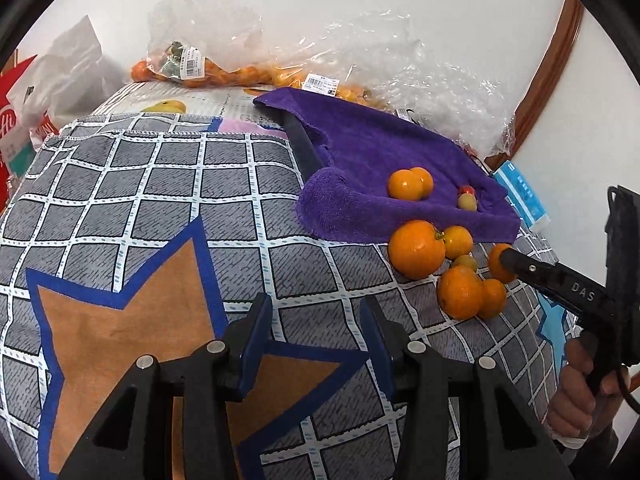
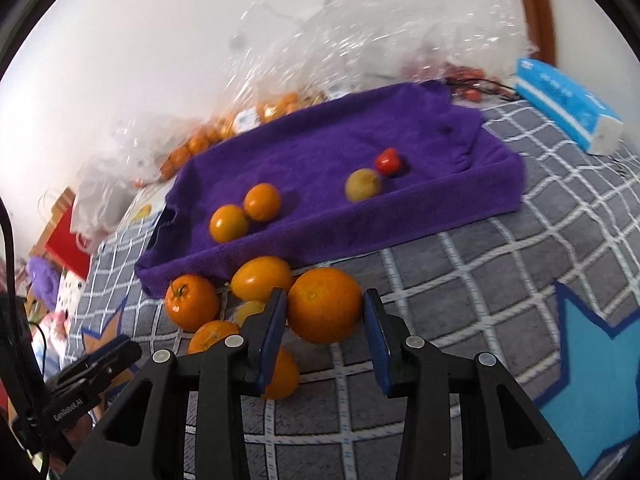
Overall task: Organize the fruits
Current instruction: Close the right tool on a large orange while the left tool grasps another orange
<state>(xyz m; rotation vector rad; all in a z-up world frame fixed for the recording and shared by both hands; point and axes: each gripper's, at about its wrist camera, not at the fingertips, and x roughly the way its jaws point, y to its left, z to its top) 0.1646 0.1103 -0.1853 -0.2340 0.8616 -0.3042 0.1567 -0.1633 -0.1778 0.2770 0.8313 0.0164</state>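
Note:
A purple towel (image 2: 320, 148) lies over a shallow tray on the checked blanket (image 1: 160, 200). On it are two small orange fruits (image 2: 244, 214), a yellow-green one (image 2: 362, 185) and a red cherry tomato (image 2: 388, 162). A pile of oranges and yellow fruits (image 1: 440, 264) lies in front of the towel's near edge. My right gripper (image 2: 325, 298) has its blue pads against both sides of the biggest round orange (image 2: 324, 306) on the blanket. My left gripper (image 1: 316, 304) stands open over bare blanket, left of the pile, with nothing between its fingers.
Clear plastic bags with small oranges (image 1: 208, 68) line the wall behind the towel. A blue tissue pack (image 2: 568, 116) lies at the right. A red box and white bag (image 1: 48, 92) stand at the far left. A hand (image 1: 576, 400) holds the right gripper.

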